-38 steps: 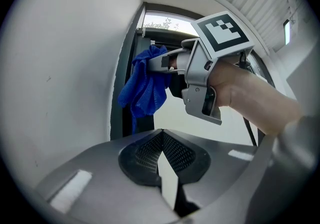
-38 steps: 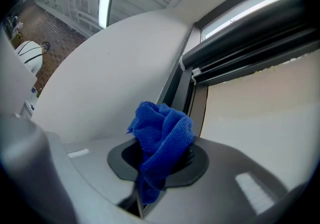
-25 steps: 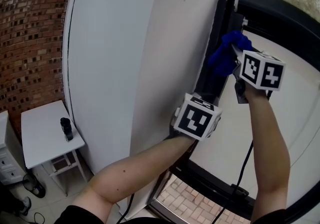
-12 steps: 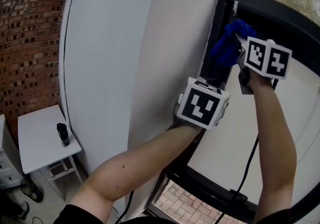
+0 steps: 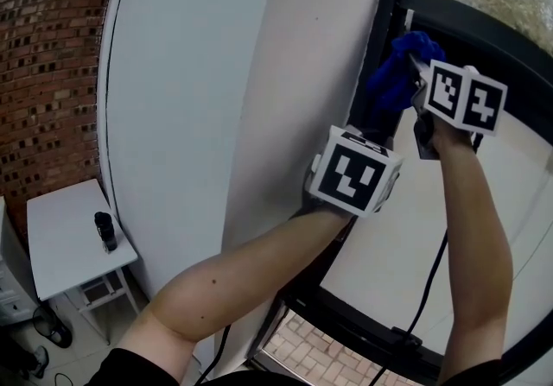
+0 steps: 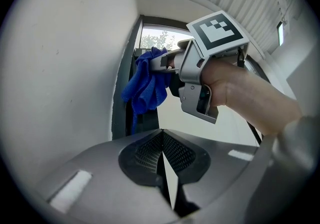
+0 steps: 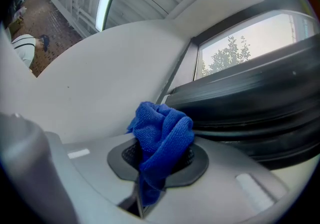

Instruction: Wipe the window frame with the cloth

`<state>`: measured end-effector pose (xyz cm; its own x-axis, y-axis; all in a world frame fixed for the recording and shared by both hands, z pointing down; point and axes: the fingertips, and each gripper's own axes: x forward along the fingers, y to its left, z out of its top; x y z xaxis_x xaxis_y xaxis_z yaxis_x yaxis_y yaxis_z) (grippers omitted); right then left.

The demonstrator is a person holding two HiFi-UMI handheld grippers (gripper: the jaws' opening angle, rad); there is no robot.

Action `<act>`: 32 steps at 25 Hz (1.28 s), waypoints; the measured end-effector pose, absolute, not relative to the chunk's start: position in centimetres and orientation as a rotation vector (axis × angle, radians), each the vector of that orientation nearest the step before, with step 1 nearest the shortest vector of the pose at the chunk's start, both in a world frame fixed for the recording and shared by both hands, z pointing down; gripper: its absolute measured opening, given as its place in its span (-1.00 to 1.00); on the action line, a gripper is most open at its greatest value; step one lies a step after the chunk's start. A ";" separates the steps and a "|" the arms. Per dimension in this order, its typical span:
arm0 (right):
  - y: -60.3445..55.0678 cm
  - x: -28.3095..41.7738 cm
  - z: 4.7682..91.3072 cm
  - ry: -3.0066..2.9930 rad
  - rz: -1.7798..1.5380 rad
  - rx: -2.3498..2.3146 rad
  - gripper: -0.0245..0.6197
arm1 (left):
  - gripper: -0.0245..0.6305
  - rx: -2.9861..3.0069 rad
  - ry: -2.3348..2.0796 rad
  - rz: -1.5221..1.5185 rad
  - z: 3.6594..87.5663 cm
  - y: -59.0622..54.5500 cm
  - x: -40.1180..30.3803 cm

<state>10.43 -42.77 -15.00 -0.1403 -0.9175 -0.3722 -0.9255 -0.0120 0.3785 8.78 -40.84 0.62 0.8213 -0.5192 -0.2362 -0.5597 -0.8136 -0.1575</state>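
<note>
A blue cloth (image 5: 396,75) is bunched against the black window frame (image 5: 386,26), just under its upper horizontal bar. My right gripper (image 5: 416,73) is shut on the cloth, and its marker cube sits just right of it. In the right gripper view the cloth (image 7: 165,135) bulges out of the closed jaws, next to the frame's black rails (image 7: 250,113). My left gripper (image 6: 162,133) is shut with nothing in it. It points up at the cloth (image 6: 146,85) and the right gripper (image 6: 170,62) from below. Its marker cube (image 5: 354,170) hangs lower, by the white wall's edge.
A broad white wall (image 5: 207,99) runs left of the frame, with brick wall (image 5: 43,56) beyond it. A small white table (image 5: 65,242) at lower left carries a small dark object (image 5: 104,230). A black cable (image 5: 428,298) hangs from my right gripper. Brick paving (image 5: 315,350) shows below.
My right gripper has carried the cloth a little upward along the frame, closer to the upper bar. The left gripper has risen slightly too.
</note>
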 end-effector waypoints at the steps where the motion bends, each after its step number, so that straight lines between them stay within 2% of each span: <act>1: -42.9 10.5 -15.1 2.191 0.865 -2.049 -0.69 | -0.95 -2.793 0.828 0.259 1.0 -40.9 8.8; 19: -40.5 8.9 -7.1 2.280 0.826 -1.939 -0.69 | -0.95 -2.808 0.853 0.201 8.4 -39.3 7.6; 24: -38.3 9.3 -3.9 2.303 0.893 -1.943 -0.69 | -0.95 -2.776 0.861 0.224 9.8 -38.0 7.7; 32: -36.9 11.8 2.3 2.345 0.782 -1.974 -0.69 | -0.95 -2.781 0.849 0.216 12.3 -36.9 9.5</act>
